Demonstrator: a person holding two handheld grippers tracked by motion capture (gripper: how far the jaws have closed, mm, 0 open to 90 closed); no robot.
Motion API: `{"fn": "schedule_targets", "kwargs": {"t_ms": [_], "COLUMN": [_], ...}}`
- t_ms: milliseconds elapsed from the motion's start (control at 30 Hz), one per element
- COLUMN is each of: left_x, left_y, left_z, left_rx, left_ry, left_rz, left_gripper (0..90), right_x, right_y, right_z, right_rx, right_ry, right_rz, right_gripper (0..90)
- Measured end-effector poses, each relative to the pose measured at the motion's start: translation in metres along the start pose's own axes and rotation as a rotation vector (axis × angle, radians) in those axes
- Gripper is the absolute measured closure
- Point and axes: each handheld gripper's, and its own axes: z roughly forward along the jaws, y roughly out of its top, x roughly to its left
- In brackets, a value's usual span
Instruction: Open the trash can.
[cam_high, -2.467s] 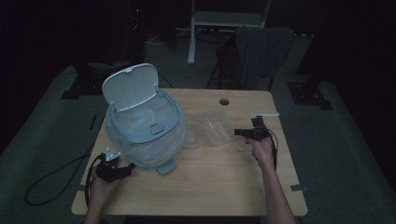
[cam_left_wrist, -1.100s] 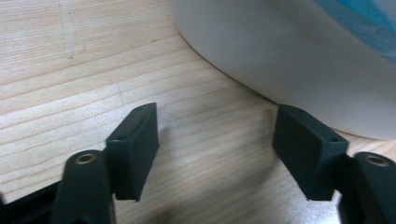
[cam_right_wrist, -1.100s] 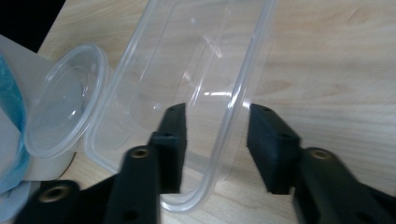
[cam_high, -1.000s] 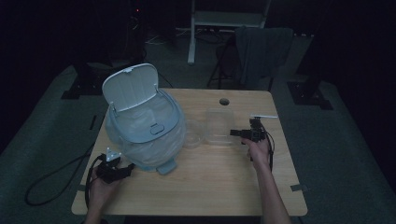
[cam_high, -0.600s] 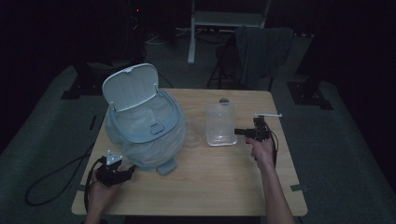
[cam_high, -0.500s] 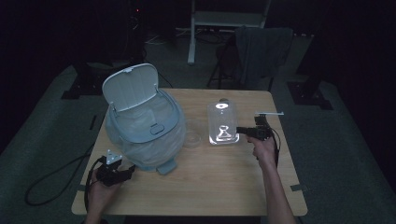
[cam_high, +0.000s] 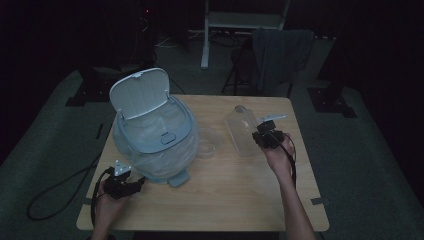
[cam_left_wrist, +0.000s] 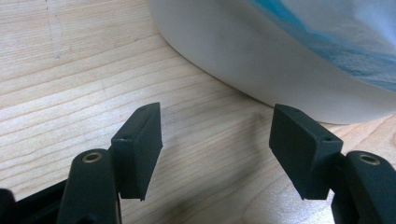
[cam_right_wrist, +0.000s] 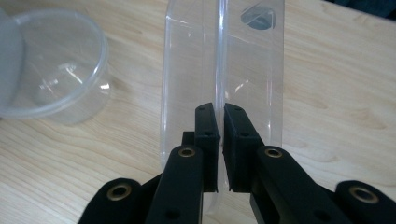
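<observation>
Right gripper (cam_high: 261, 136) clamped on rim wall of clear plastic container (cam_high: 241, 131), jaws nearly together with the thin wall pinched between pads; jaws just been closing onto it. In right gripper view same grip (cam_right_wrist: 220, 149): container (cam_right_wrist: 187, 88) wall runs up between the pads, container lifted and tilted off wooden table (cam_high: 240, 195). Sits right of table centre, near far edge, just beside round clear bowl (cam_high: 208, 142). Bowl (cam_right_wrist: 56, 84) seen lower left of the held container, apart from it, resting on table. Left gripper (cam_high: 131, 186) near front left table edge, jaws wide apart, nothing between them; in left gripper view (cam_left_wrist: 217, 154) pointed at base of pale blue bin (cam_left_wrist: 280, 56), close but not touching. Bin (cam_high: 152, 142) at table left, white lid (cam_high: 139, 93) flipped up and open. Dark chair (cam_high: 280, 55) behind table.
</observation>
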Motion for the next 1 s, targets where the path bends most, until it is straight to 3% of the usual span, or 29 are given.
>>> {"fn": "schedule_targets", "kwargs": {"t_ms": [133,367,500,533,733,867,1000], "left_x": [0.0,0.0,0.0,0.0,-0.001,-0.001,-0.001], "left_y": [0.0,0.0,0.0,0.0,0.0,0.0,0.0], "left_z": [0.001,0.001,0.001,0.001,0.002,0.002,0.002], "left_rx": [0.002,0.005,0.004,0.004,0.007,0.008,0.008], "left_ry": [0.0,0.0,0.0,0.001,-0.002,-0.002,-0.001], "left_rz": [0.001,0.002,0.001,0.002,0.004,0.004,0.004], "left_gripper": [35.1,35.2,35.2,35.2,35.2,35.2,35.2], "right_x": [0.014,0.026,0.029,0.029,0.029,0.03,0.038], "right_y": [0.005,0.009,0.009,0.008,-0.003,-0.013,-0.018], "right_z": [0.003,0.008,0.012,0.014,0.017,0.017,0.015], "right_rx": [0.022,0.022,0.027,0.023,-0.028,-0.094,-0.126], "right_ry": [-0.051,-0.024,0.001,0.004,0.008,-0.007,-0.047], "right_rz": [-0.08,-0.117,-0.129,-0.133,-0.16,-0.132,-0.148], "right_gripper": [84.3,82.9,79.9,75.6,67.8,69.1,75.4]}}
